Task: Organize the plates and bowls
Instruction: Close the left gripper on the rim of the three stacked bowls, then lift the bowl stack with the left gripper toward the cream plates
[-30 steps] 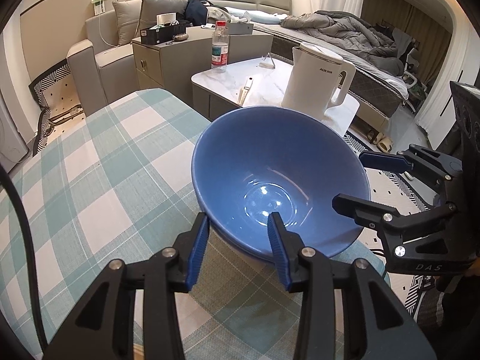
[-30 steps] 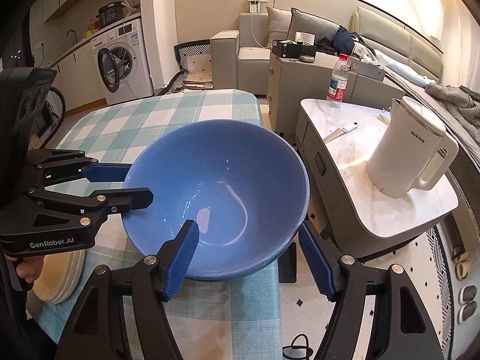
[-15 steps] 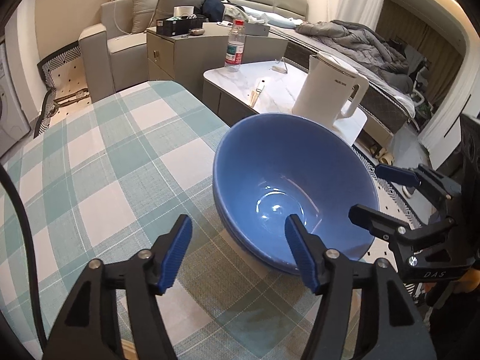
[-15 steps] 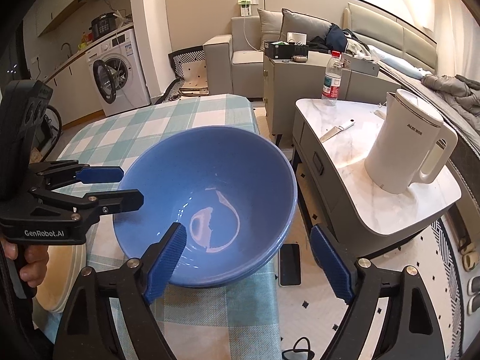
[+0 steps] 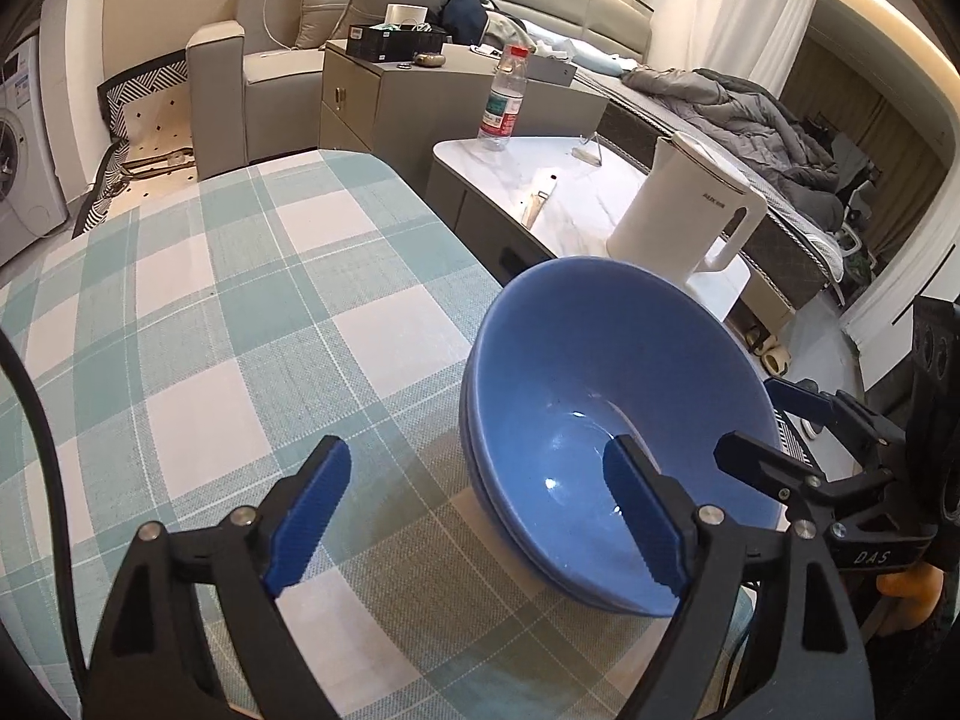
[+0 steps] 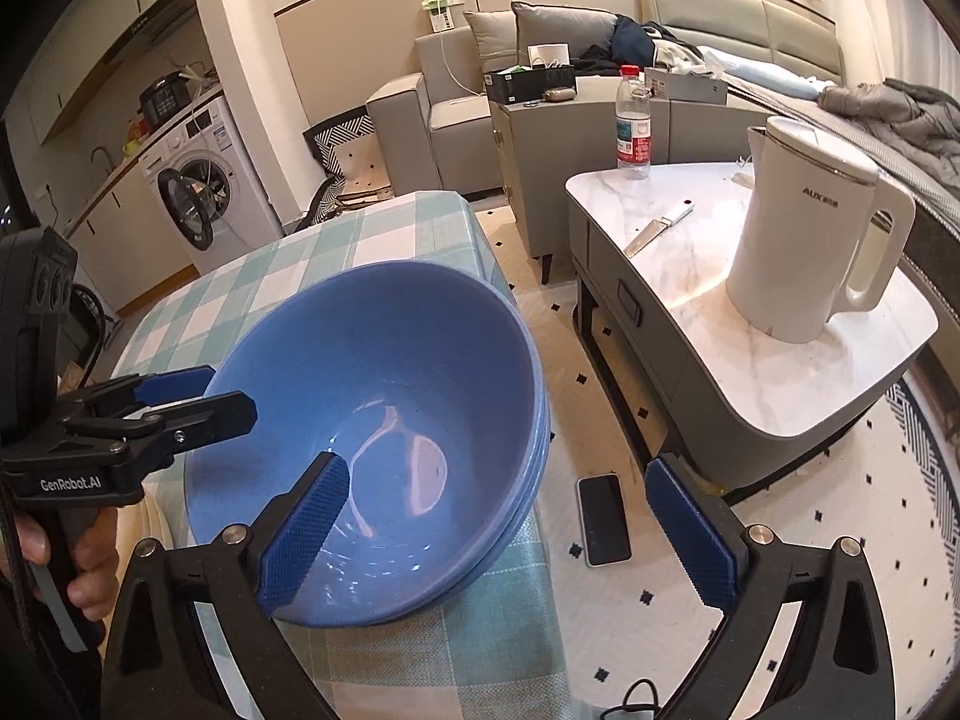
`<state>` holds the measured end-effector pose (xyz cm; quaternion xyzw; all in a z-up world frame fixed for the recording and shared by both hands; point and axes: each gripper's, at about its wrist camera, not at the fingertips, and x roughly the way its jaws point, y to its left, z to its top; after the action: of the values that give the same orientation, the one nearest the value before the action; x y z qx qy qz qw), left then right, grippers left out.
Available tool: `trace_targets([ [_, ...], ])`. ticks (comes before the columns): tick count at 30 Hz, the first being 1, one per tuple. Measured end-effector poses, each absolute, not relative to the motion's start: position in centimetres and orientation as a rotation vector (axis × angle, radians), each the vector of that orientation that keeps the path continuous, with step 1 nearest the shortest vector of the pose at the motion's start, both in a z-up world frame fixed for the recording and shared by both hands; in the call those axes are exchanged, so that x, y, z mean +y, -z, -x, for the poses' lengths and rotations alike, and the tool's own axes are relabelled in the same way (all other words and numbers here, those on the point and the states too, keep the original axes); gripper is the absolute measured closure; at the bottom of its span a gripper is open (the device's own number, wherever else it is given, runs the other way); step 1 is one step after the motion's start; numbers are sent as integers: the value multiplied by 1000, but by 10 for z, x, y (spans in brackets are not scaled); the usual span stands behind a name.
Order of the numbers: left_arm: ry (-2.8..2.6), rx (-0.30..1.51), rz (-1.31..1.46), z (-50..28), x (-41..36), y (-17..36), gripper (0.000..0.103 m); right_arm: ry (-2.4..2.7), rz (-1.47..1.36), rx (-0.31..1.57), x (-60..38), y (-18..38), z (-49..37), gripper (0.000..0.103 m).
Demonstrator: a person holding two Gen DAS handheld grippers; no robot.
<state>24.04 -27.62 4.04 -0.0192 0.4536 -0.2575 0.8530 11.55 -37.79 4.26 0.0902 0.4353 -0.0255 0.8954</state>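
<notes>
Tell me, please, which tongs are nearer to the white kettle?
Right. The right tongs straddle the blue bowls' rim on the white kettle's side; the left tongs straddle the opposite rim.

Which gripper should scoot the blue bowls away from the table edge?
Probably the right gripper. It is open, one finger above the stacked blue bowls, the other beyond their rim at the table edge. The left gripper, also open, faces mostly bare cloth.

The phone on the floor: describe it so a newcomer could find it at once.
Start at the checked table and the marble side table; look at the patterned floor between them. The phone lies flat there, a dark slab, beside the blue bowls.
</notes>
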Motion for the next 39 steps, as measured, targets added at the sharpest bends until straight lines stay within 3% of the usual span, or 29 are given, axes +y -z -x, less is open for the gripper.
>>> trace_targets([
  [10,593,967,40,-242,-285,-35,18,-8,-249,885,-384,-35,-120,3],
  [12,602,965,35,-241,-287,-35,20,-15,-249,886,-384,-34,-121,9],
  [15,623,975,23,-239,-292,-35,30,-25,-239,894,-381,-32,-122,22],
  [19,641,982,3,-237,-297,-34,50,-48,-240,901,-378,-30,-124,32],
  [23,623,978,-38,-233,-300,-34,55,-54,-255,899,-378,-30,-123,36],
  [39,632,975,-47,-226,-298,-38,57,-43,-243,889,-375,-34,-115,37],
])
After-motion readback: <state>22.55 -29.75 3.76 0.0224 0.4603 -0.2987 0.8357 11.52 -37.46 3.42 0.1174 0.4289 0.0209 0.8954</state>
